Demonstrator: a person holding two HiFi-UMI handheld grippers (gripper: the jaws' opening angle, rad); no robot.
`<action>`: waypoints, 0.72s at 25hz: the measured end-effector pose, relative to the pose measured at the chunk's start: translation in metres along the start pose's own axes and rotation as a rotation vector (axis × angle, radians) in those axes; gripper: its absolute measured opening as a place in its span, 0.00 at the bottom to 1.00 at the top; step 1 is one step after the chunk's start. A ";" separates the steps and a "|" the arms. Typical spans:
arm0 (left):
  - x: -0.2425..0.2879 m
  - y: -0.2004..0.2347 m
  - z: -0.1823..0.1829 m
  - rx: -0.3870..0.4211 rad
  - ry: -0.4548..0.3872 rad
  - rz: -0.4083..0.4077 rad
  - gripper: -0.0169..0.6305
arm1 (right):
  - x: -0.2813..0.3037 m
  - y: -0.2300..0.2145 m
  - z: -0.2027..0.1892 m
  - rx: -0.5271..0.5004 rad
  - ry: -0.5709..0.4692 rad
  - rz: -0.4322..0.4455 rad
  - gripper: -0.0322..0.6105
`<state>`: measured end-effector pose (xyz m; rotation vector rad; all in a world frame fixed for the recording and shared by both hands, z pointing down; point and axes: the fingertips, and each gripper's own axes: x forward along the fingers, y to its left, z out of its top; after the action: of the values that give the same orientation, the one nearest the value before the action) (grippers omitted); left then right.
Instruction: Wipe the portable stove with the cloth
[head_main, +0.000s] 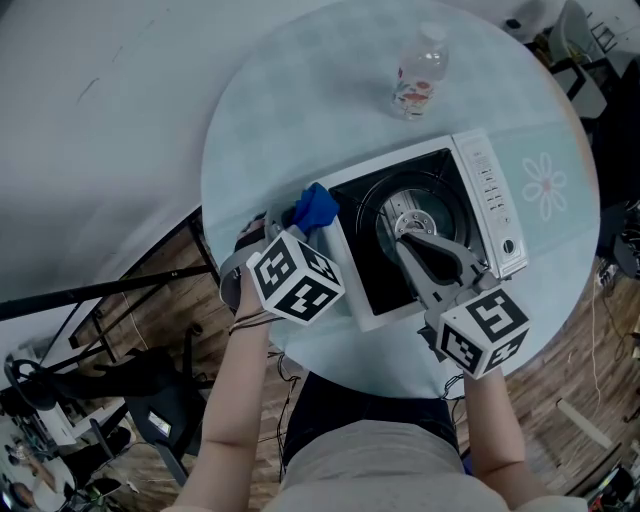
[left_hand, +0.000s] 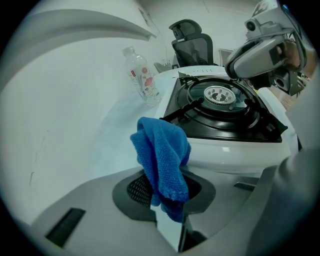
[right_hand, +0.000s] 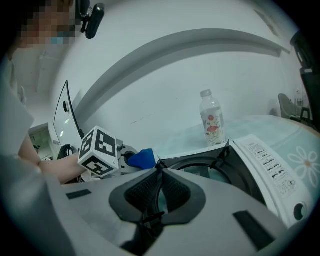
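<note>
My left gripper (left_hand: 168, 205) is pinched tight on the blue cloth (left_hand: 162, 160), just off the portable stove (left_hand: 235, 147)'s left edge. Right gripper (right_hand: 158, 170) is closed with nothing in it, over the burner (left_hand: 218, 94). A bottle (head_main: 418, 72) stands behind the stove on the table (head_main: 290, 120).

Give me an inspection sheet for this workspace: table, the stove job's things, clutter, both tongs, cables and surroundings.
Surface: round pale table with a flower print.
Job's things: portable stove on the table, near the person; blue cloth at its left edge.
Clutter: one plastic bottle, upright beyond the stove.
Tongs: left tongs shut on the cloth; right tongs shut, empty, above the burner.
Cables: thin cable on the floor right of the table.
Surroundings: wooden floor; office chair beyond the table.
</note>
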<state>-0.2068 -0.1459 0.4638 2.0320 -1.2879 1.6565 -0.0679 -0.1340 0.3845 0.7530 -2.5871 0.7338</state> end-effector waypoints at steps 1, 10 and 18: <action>0.001 0.002 0.000 0.002 0.002 0.001 0.17 | 0.001 0.000 0.000 0.000 0.002 -0.001 0.09; 0.008 0.018 0.004 0.013 0.001 0.008 0.17 | 0.005 -0.002 0.001 -0.004 0.002 -0.003 0.09; 0.009 0.027 0.005 -0.011 -0.024 0.044 0.17 | 0.001 -0.003 0.004 0.002 -0.018 -0.026 0.09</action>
<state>-0.2235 -0.1692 0.4605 2.0374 -1.3552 1.6454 -0.0675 -0.1390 0.3835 0.7952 -2.5879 0.7255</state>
